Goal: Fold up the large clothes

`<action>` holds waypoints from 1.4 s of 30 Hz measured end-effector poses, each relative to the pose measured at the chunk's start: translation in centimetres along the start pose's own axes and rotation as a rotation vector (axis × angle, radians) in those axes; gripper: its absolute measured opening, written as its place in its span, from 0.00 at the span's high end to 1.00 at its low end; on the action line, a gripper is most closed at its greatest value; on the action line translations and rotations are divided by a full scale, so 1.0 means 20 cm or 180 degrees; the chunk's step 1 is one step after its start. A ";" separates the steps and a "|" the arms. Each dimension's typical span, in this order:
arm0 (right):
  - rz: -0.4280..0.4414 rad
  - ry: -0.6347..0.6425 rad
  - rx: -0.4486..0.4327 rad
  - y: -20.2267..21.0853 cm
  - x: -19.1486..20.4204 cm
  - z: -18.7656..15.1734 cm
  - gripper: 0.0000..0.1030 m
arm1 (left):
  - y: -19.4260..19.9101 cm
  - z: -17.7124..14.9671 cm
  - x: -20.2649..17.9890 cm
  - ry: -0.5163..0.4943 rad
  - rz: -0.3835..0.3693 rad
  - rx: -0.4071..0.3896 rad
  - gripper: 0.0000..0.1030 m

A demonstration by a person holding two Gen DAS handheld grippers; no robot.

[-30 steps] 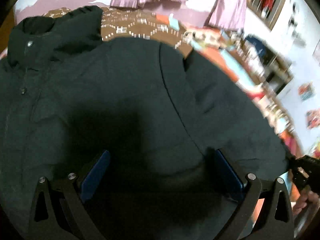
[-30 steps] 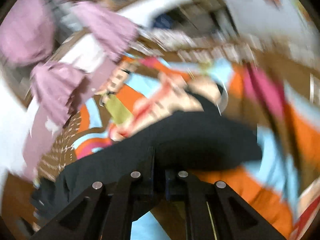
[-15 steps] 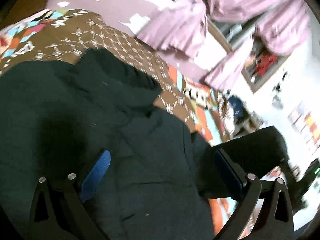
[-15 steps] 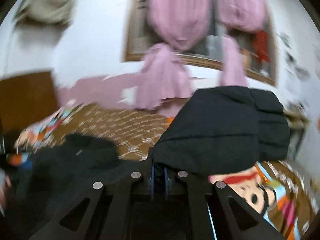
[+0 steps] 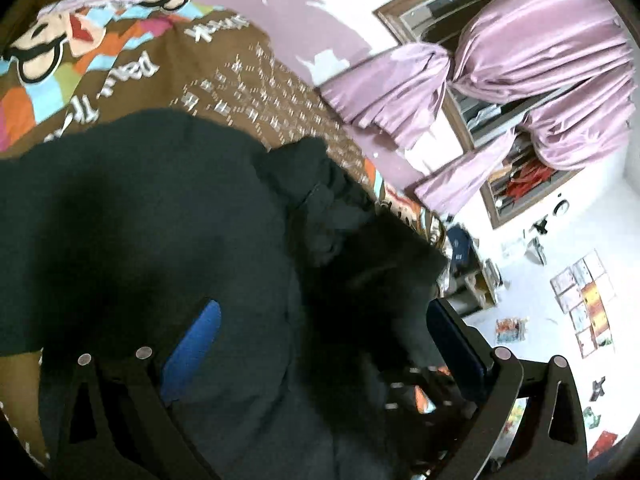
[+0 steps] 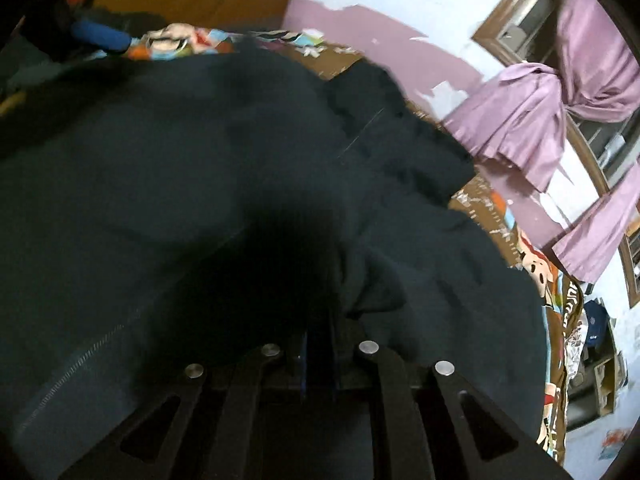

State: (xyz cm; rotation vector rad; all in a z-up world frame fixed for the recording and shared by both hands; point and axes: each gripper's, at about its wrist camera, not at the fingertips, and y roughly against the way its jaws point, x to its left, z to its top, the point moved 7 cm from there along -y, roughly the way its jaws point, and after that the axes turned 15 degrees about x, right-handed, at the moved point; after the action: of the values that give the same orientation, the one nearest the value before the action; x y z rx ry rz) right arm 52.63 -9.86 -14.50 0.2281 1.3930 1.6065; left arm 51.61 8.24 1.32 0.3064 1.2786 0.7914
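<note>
Sleeve fold underway: right hand-held gripper jaws opening, black jacket fabric between them on the bed; left hand-held gripper apart over the jacket. We judge release next.

Black padded jacket on the cartoon-print bedspread, mid-fold: the sleeve that a sec ago trailed out across the orange and blue print, then hung in the air half a sec ago, now lies draped over the jacket's body. Right gripper, which carried it across, sits low over the dark fabric w/ jaws starting to part, cloth still between them. Left gripper has pulled back; the collar now sits further off, more bedspread showing.
</note>
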 end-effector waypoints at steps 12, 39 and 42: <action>0.0259 -0.0330 -0.0285 0.07 -0.09 -0.25 0.37 | -0.37 -0.09 0.20 0.0139 0.0383 0.0579 0.02; 0.0784 -0.1368 0.0238 -0.24 -0.37 0.01 0.10 | -0.21 -0.16 0.26 -0.1046 0.2545 -0.0021 0.98; 0.0729 -0.1326 0.0255 -0.30 -0.34 -0.01 0.04 | -0.27 -0.17 0.37 -0.1029 0.2660 0.0122 0.98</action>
State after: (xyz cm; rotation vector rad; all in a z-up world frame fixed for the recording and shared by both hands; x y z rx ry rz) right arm 59.26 -15.60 -16.81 0.7490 1.1358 1.5731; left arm 50.97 8.77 -8.42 0.9954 0.8357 1.3514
